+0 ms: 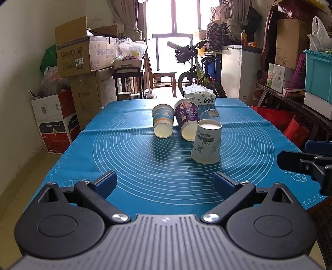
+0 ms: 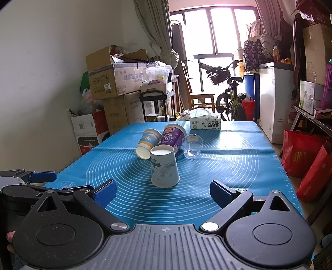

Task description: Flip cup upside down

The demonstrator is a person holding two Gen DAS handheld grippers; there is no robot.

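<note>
Both wrist cameras sit low at the near edge of the mat (image 1: 132, 157), looking along it toward the window (image 1: 172, 16) at 12 o'clock. The left view is squarely on — cups (image 1: 206, 143) just right of centre, the right gripper (image 1: 294, 160) at 3 o'clock. The right view sits further right, angled slightly left — the left gripper (image 2: 42, 176) at 9 o'clock. Both share the mat, cups and tissue box (image 2: 205, 122)

Bright window (image 2: 211, 31) at far end, daylight overexposed, curtains (image 2: 153, 27) either side. Stacked cardboard boxes (image 1: 83, 54) line the off-white left wall (image 2: 51, 62); a wooden chair (image 1: 162, 77), bicycle (image 1: 197, 72) and white cabinet (image 1: 238, 72) stand beyond.
</note>
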